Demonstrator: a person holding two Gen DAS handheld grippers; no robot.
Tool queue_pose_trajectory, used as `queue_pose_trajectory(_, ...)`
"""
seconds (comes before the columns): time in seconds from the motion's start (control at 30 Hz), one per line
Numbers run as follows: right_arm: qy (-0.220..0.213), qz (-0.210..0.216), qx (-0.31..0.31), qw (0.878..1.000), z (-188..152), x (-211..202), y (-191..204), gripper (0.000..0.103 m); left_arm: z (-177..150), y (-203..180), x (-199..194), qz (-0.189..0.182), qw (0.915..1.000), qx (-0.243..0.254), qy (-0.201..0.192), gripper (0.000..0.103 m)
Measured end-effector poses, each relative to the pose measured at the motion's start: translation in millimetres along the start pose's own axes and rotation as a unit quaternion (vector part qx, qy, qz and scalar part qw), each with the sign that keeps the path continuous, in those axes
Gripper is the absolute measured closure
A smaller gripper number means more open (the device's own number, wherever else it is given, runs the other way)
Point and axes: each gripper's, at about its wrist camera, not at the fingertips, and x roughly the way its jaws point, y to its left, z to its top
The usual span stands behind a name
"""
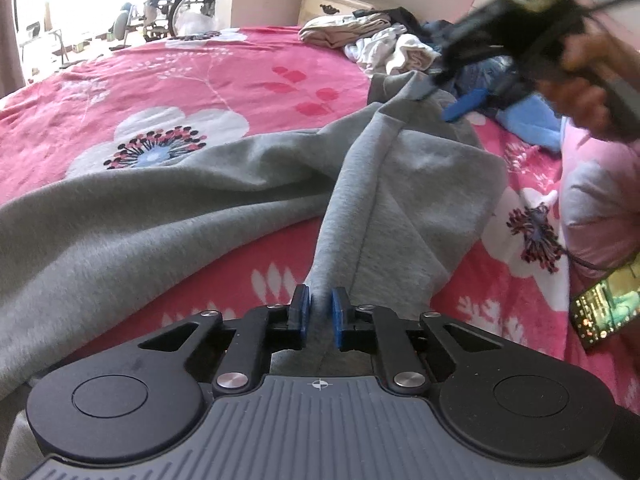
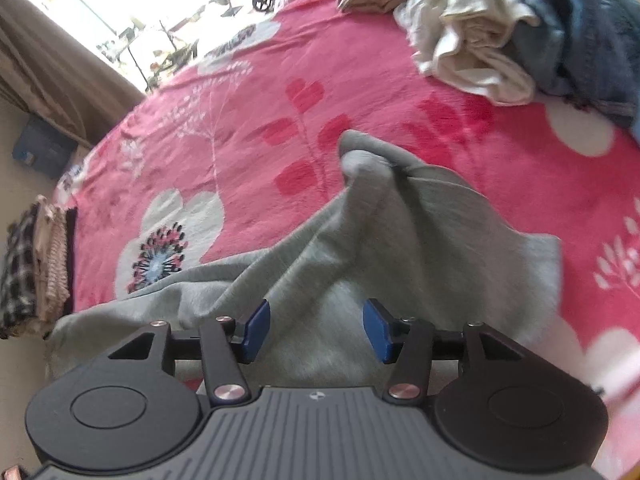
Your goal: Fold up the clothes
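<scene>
- Right now the left gripper (image 1: 319, 304) has its jaws clamped on a near ridge of the grey sweatshirt (image 1: 168, 216).
- Farther off, the right gripper (image 2: 316, 326) stands with jaws apart above the cloth, gripping nothing.
- Spread on the pink floral bedspread (image 1: 200, 76), the sweatshirt looks soft, thick and limp, likely light but floppy.
- Best holds seem the seams and hem edges, pinched through both layers.
- Unfolded clothes (image 1: 396, 48) sit far right.
</scene>
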Motion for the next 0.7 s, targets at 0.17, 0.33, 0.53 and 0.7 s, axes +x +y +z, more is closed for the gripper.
queue_pose_trajectory(0.17, 0.015, -0.055, -0.035, 0.998, 20, 37, 17, 0.044, -7, -9, -8, -0.022, 0.9995, 0.017, -0.017, 0.096)
queue_pose_trajectory(0.33, 0.015, -0.09, -0.056, 0.994, 21, 52, 15, 0.086, -17, -16, -20, -0.057, 0.9978, 0.022, -0.026, 0.097)
queue_pose_trajectory(0.53, -0.07, -0.104, -0.094, 0.988, -1, -29, 9, 0.103, -26, -22, -38, -0.085, 0.9947, 0.043, -0.037, 0.1)
queue_pose_trajectory(0.7, -0.08, -0.157, -0.154, 0.972, -31, -95, 3, 0.103, -34, -19, -46, -0.093, 0.9946, 0.039, -0.025, 0.098)
